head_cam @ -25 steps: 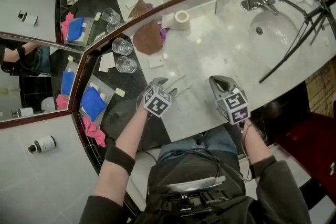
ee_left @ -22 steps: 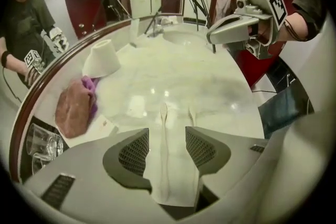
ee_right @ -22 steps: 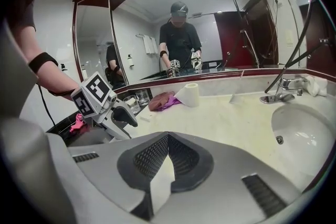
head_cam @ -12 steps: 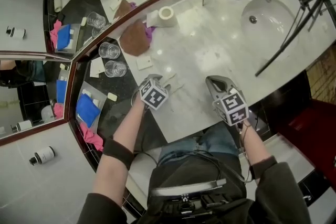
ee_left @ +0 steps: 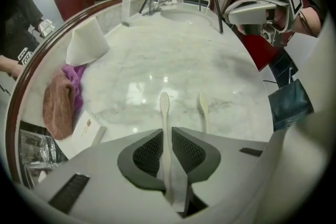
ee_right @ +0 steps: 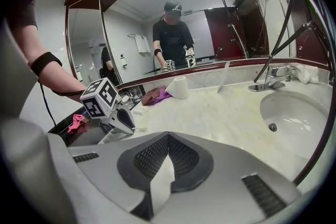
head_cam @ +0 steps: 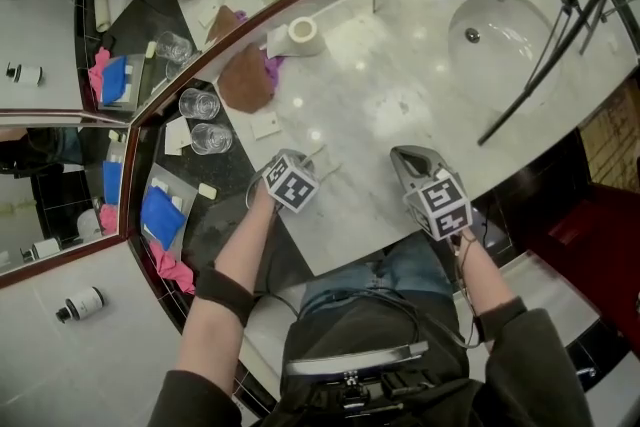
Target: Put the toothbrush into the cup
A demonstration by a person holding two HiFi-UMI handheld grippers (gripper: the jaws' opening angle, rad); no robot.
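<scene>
**A thin handle in a fresh pinch, and a glass target off to the side**

The left gripper (ee_left: 167, 131) points steeply down at the marble counter (ee_left: 157, 55). Its jaws have just been closing and now stand narrow, with the pads pressed on the handle of the white toothbrush (ee_left: 164, 107). The brush runs straight out between the pads, its head well past the tips. I can't tell whether it has left the marble yet.

That long overhang is my first worry. The handle is slim and smooth, and most of the brush sticks out in front, so I'd expect it to swivel or slide in the pads on a quick lift or turn.

Just to the right of the jaws lies a second toothbrush (ee_left: 202, 107), roughly parallel and apart from the held one. A sideways drag rather than a clean lift could knock it along the counter.

Further off to the gripper's left, past a small card (ee_left: 86, 131) and a brown cloth (ee_left: 56, 107), two glass cups (head_cam: 199, 103) stand near each other. They look light. If the brush head catches a rim, or comes in too flat, a cup could tip into its neighbour.

The right gripper (ee_right: 167, 139) hangs closed and empty over the counter's near edge, too far away to steady a cup.
</scene>
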